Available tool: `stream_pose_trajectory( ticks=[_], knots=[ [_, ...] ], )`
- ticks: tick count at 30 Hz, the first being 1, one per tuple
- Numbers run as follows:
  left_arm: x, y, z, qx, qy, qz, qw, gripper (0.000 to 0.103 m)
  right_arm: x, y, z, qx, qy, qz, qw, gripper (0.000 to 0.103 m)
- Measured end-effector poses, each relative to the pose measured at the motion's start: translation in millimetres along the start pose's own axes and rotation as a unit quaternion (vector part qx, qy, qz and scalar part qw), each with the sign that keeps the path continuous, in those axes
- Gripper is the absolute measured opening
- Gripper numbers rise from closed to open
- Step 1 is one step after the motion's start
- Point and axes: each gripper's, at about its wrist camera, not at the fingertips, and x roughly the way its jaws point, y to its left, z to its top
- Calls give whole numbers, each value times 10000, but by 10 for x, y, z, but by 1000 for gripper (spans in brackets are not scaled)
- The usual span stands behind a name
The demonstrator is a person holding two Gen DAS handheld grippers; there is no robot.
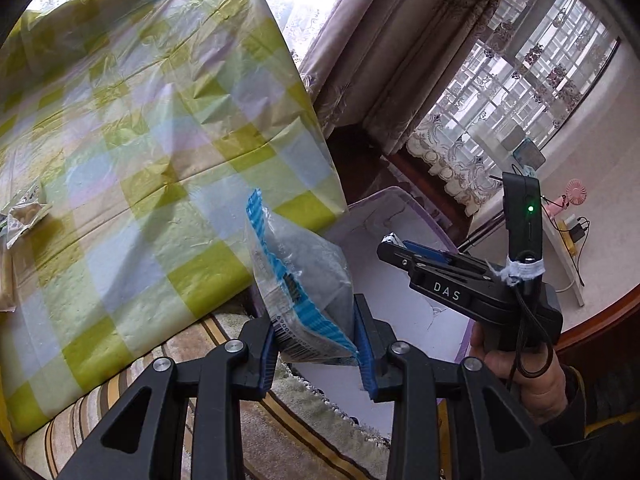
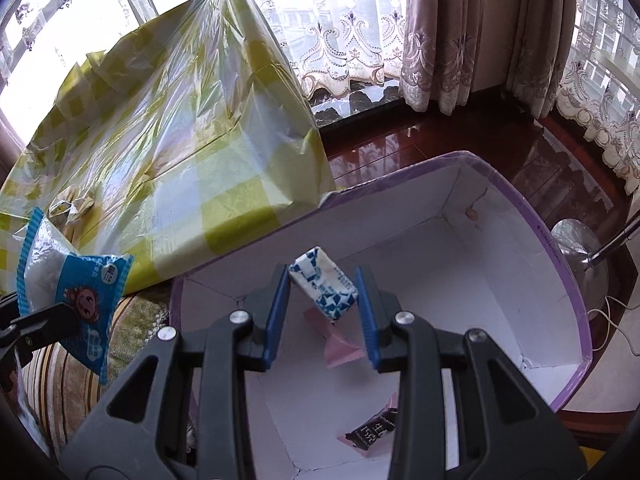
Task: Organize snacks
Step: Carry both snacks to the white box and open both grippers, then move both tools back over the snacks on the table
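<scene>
My left gripper (image 1: 314, 312) is shut on a blue and clear snack packet (image 1: 304, 280), held upright just off the table's corner. The same blue packet (image 2: 76, 292) shows at the left edge of the right wrist view, beside the box. My right gripper (image 2: 322, 270) is shut on a small blue-and-white wrapped snack (image 2: 322, 288), hanging over the inside of a white box with a purple rim (image 2: 560, 272). In the left wrist view a hand (image 1: 520, 376) carries the right gripper (image 1: 394, 246) above that box (image 1: 400, 216).
A table under a green checked plastic cloth (image 1: 140, 140) stands left of the box, with loose snack wrappers (image 1: 24, 216) at its far left. A pink wrapper (image 2: 340, 346) and a dark packet (image 2: 372, 432) lie in the box. A striped rug (image 1: 120, 400) lies below; curtains hang behind.
</scene>
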Motion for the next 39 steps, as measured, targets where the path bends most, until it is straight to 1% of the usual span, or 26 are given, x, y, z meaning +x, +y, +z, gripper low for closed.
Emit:
stream_pose_trajectory(
  ticks=[6,8,10,15,16,17,18,19,20,28,33,35,39],
  knots=[
    [98,-52,12,60,138,-87,9998,35,45,-33,-5,44,55,-11,10000,38],
    [114,-53,16,61,163,-112,9998,40,58,-29,2,57,73,-13,10000,38],
    [104,-62,16,69,139,-153,9998,40,61,-24,0,58,79,-14,10000,38],
    [54,-69,10,80,42,-122,9999,40,58,11,4,36,102,33,9999,39],
    [39,-66,9,77,12,-99,9999,40,58,17,9,34,104,44,9999,41],
    [26,-62,10,74,-23,-74,9999,40,54,24,11,34,107,56,9999,48],
    [15,-54,11,70,-56,-49,9999,40,53,26,16,32,111,65,9999,52],
    [0,-46,12,65,-88,-29,9999,40,50,31,19,32,112,61,9999,61],
    [-12,-38,15,62,-120,-14,9999,40,42,41,19,30,103,48,9999,63],
    [-142,58,12,7,-389,163,9991,40,-18,183,46,-86,74,31,9999,63],
    [-307,210,-24,-159,-648,276,9974,40,-54,373,56,-224,63,165,9996,63],
    [-388,284,-42,-211,-801,441,9956,40,-63,480,61,-296,72,241,9992,63],
    [-577,483,-106,-424,-1090,558,9916,40,-91,732,61,-422,82,450,9981,63]
  ],
)
